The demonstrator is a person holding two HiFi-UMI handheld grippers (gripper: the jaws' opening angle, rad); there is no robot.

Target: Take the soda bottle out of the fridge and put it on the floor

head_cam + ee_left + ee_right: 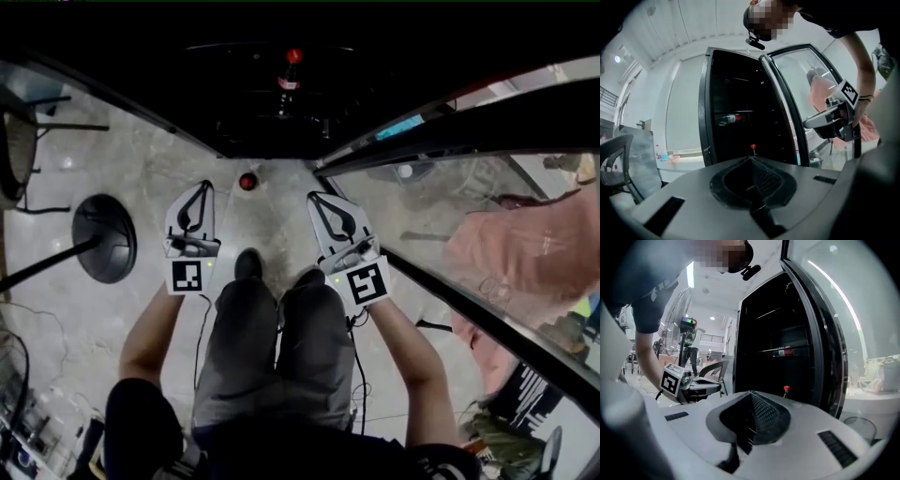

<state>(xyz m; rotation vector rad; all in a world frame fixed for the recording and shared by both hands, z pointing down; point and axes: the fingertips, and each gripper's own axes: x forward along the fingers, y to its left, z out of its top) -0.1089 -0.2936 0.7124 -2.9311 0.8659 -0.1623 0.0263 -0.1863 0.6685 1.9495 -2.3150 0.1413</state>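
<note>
The left gripper (pixel 202 190) and right gripper (pixel 319 200) have their jaws closed on nothing. The red-capped dark soda bottle (pixel 247 181) stands on the grey floor (pixel 141 187) just before the open black fridge (pixel 244 122); its swinging glass door (pixel 427 141) could topple it

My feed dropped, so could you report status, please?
Left gripper, right gripper shut, empty. Soda bottle upright on floor; second bottle lying inside fridge. Nothing blocking.
</note>
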